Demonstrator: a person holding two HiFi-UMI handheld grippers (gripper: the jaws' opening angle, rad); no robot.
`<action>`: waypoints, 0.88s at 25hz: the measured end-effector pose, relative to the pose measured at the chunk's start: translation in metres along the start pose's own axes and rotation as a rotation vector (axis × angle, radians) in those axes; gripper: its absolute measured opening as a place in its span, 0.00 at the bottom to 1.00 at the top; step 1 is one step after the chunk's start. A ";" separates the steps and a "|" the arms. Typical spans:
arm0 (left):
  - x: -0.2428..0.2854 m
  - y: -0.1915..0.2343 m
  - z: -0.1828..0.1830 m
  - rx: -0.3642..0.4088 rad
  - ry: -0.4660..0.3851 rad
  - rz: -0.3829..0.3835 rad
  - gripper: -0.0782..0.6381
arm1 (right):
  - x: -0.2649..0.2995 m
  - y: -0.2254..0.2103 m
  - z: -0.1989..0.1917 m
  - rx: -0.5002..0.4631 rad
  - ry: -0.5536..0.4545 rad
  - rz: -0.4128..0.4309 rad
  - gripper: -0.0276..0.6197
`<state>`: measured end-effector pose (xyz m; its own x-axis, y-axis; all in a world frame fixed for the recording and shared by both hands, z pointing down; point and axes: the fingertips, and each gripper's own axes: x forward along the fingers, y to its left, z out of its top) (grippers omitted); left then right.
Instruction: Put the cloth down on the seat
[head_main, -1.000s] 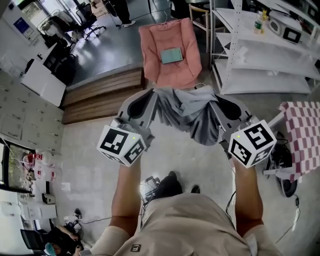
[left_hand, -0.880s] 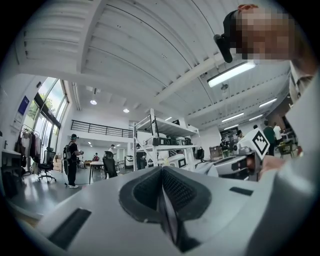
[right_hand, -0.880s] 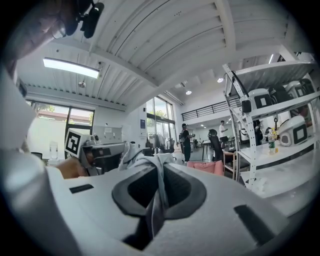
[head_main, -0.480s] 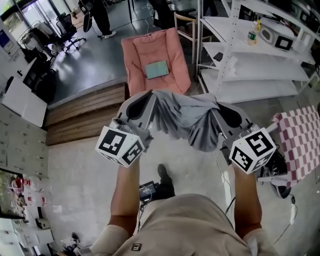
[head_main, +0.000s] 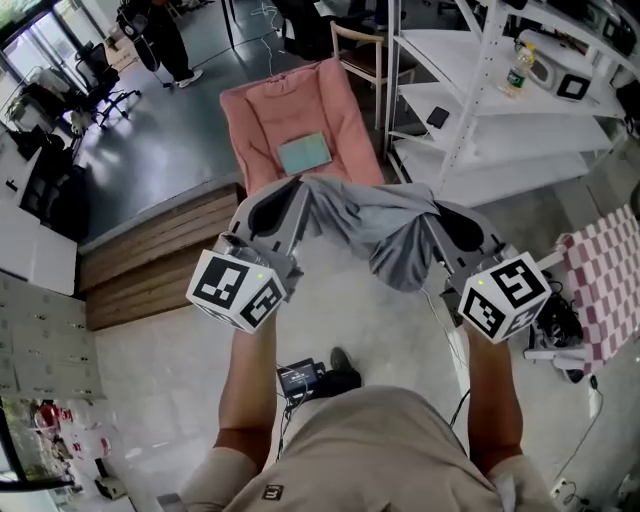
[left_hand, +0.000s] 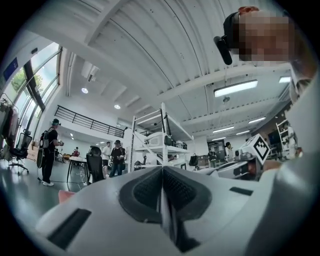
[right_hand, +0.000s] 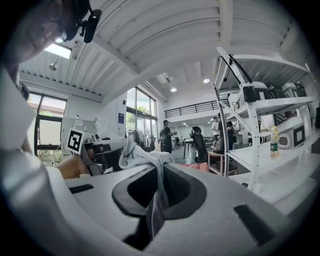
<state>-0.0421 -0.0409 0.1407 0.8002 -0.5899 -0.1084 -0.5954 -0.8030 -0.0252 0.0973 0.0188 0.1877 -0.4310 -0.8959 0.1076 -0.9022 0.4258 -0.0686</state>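
Observation:
A grey cloth hangs stretched between my two grippers, sagging lower towards the right. My left gripper is shut on its left corner, and a thin edge of cloth shows between the closed jaws. My right gripper is shut on the other corner, where the cloth bunches up over the jaws. The pink seat stands just beyond the cloth, with a folded teal item lying on it. The cloth is in the air, short of the seat.
White metal shelving stands right of the seat, with a bottle and devices on it. Wooden steps lie at the left. A red-checked cloth is at the far right. A person stands far off.
Both grippers have carried the cloth towards the pink seat, which now looks larger and closer, just behind the cloth's top edge. The grip on the cloth is unchanged.

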 end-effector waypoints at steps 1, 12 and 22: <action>0.006 0.012 -0.003 -0.006 0.001 -0.003 0.13 | 0.012 -0.003 0.000 0.000 0.005 -0.004 0.06; 0.042 0.129 -0.009 -0.003 -0.016 -0.034 0.13 | 0.137 -0.024 0.014 -0.011 0.012 -0.037 0.06; 0.097 0.207 -0.028 -0.008 -0.023 -0.033 0.13 | 0.224 -0.073 0.021 -0.021 -0.001 -0.029 0.06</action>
<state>-0.0861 -0.2665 0.1530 0.8172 -0.5614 -0.1305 -0.5684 -0.8225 -0.0213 0.0671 -0.2158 0.1956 -0.4048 -0.9080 0.1080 -0.9144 0.4023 -0.0446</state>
